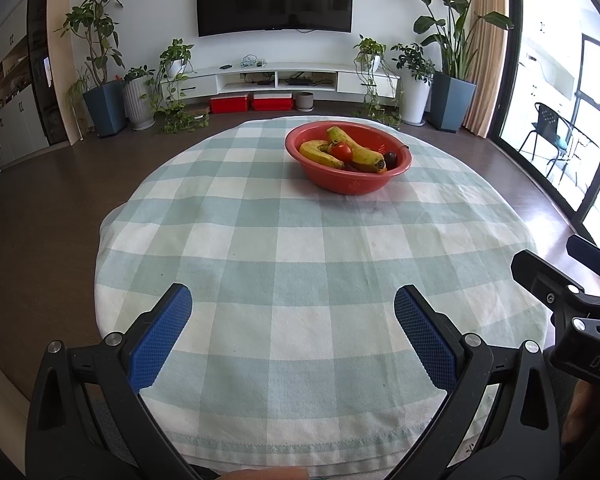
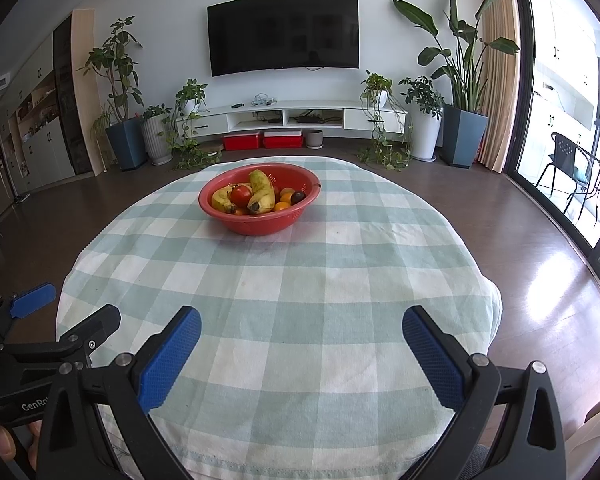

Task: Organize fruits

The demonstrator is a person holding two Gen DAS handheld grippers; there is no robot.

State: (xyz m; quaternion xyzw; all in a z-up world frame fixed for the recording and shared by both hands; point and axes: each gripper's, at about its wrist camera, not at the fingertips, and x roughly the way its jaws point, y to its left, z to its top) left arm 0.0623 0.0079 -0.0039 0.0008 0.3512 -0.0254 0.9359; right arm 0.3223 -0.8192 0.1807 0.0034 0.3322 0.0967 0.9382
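Checked cloth covers table (image 1: 300, 264); red bowl (image 1: 350, 184) holds bananas (image 1: 360, 152), tomato (image 1: 341, 151). Left hand-held gripper (image 1: 292, 304) and right hand-held gripper (image 2: 300, 326) both spread apart, empty, near edge.

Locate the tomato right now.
The tomato sits in the red bowl at the table's far side, between the two bananas; the bowl is left of centre in the right wrist view, right of centre in the left.

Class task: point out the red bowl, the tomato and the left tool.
red bowl (image 2: 260, 226), right wrist view, front outer wall.
tomato (image 2: 241, 196), right wrist view, its middle.
left tool (image 1: 293, 306), left wrist view, midway between fingertips.
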